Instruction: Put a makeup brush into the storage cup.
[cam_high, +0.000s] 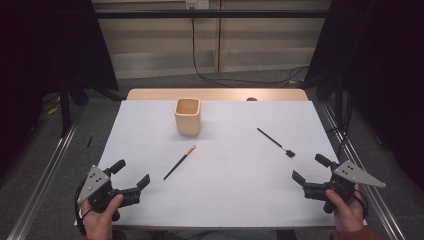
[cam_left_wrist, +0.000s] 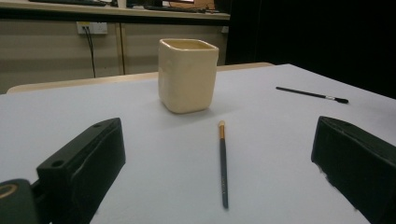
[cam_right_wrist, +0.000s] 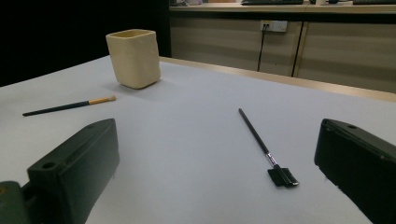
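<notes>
A cream square cup (cam_high: 188, 116) (cam_left_wrist: 187, 74) (cam_right_wrist: 134, 58) stands upright toward the back middle of the white table (cam_high: 225, 190). In front of it lies a thin brush with an orange ferrule (cam_high: 180, 162) (cam_left_wrist: 222, 161) (cam_right_wrist: 70, 106). A second black brush with a flat dark head (cam_high: 275, 142) (cam_left_wrist: 312, 94) (cam_right_wrist: 265, 147) lies to the right. My left gripper (cam_high: 134, 174) (cam_left_wrist: 219, 179) rests open near the front left corner, aimed at the orange brush. At the front right my right gripper (cam_high: 310, 167) (cam_right_wrist: 217, 177) is open, facing the black brush. Nothing is between either pair of jaws.
The table's wooden far edge (cam_high: 215, 94) runs behind the cup. Metal rails (cam_high: 45, 175) flank the table on both sides. Cables (cam_high: 235, 80) trail on the floor behind, below a wall socket (cam_high: 196, 4).
</notes>
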